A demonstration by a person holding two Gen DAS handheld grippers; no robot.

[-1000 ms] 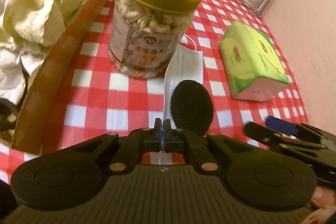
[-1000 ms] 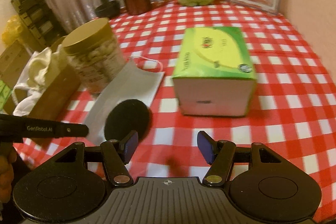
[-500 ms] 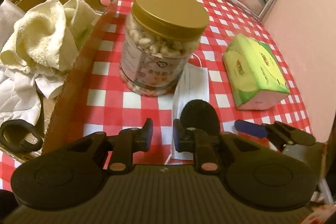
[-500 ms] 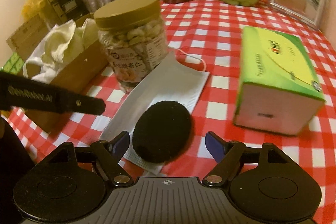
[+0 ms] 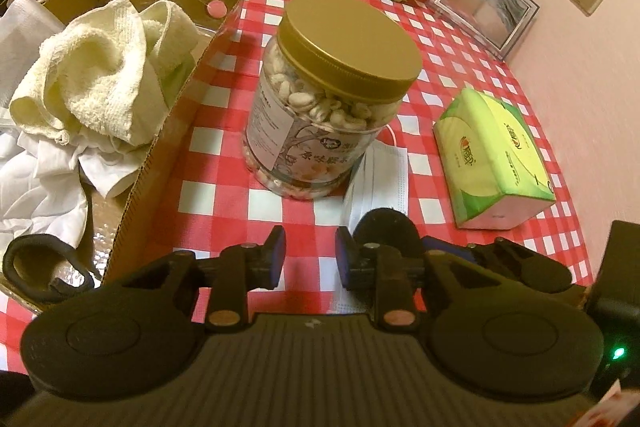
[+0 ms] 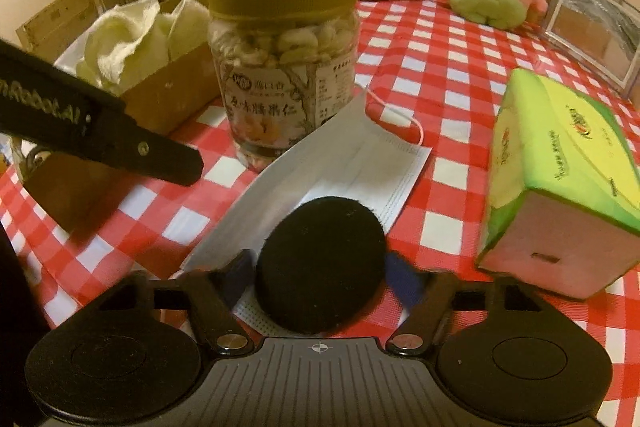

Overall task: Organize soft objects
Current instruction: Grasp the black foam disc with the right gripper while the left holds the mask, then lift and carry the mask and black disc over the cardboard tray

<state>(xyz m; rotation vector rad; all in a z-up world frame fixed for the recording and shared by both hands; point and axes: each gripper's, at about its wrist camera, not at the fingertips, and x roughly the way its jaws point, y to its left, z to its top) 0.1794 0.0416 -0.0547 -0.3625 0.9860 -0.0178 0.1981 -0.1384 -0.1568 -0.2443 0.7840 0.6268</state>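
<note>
Firstly, from the left wrist, the open brown cardboard box (image 5: 168,131) holds a crumpled cream terry towel (image 5: 96,75), white cloth (image 5: 44,187) and a black loop strap (image 5: 36,267). Beside it a clear plastic jar of pale nuts (image 5: 320,115) wears a gold lid. The left gripper (image 5: 310,259) is narrowly parted, empty. From the right wrist, the right gripper (image 6: 320,281) gapes wide around a round black foam pad (image 6: 320,263) lying on a pleated white face mask (image 6: 340,163) on the red-checked surface (image 6: 452,75).
</note>
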